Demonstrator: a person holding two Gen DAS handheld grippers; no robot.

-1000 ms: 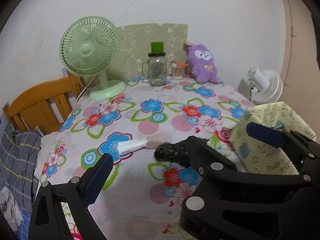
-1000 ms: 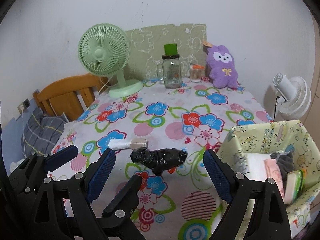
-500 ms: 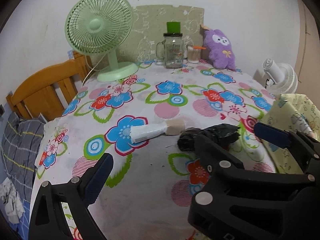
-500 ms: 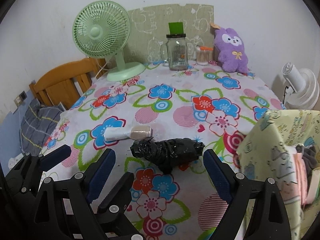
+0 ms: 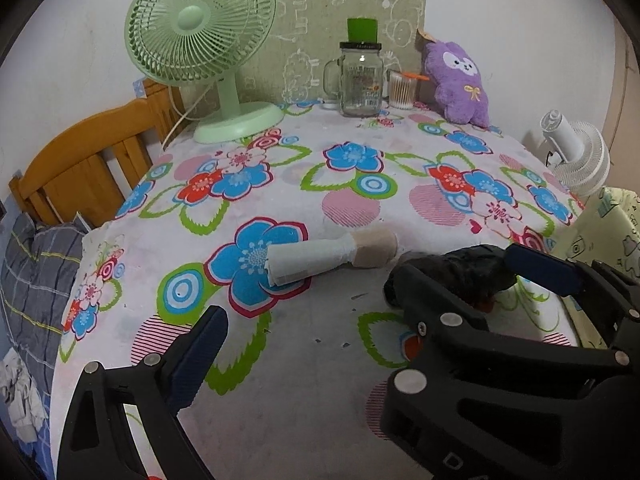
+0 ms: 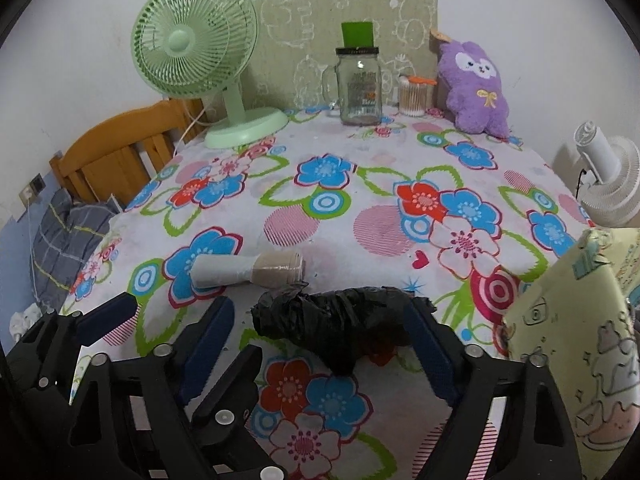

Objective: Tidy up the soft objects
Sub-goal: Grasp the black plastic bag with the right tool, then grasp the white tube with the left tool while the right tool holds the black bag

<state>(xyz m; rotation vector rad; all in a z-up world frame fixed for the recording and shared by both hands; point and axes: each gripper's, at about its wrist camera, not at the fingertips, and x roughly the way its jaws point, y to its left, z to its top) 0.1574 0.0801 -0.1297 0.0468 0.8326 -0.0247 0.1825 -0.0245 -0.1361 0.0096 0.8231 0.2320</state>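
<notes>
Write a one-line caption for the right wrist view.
Open right gripper straddles a black plastic bundle on the floral tablecloth.

Crumpled black bag (image 6: pixel 340 324) on tablecloth (image 6: pixel 360 184)

Roll (image 6: pixel 246 269) behind bundle (image 6: pixel 332 326) (just beside); bin (image 6: pixel 576 344) right; fan (image 6: pixel 200 60), jar (image 6: pixel 358 88) at back.

No text, brand or number can be read in either view. The glass jar (image 5: pixel 359 79) carries a printed label with orange and dark marks, too blurred to make out. The yellow fabric box (image 6: pixel 581 344) shows cartoon drawings and small marks that cannot be made out.
</notes>
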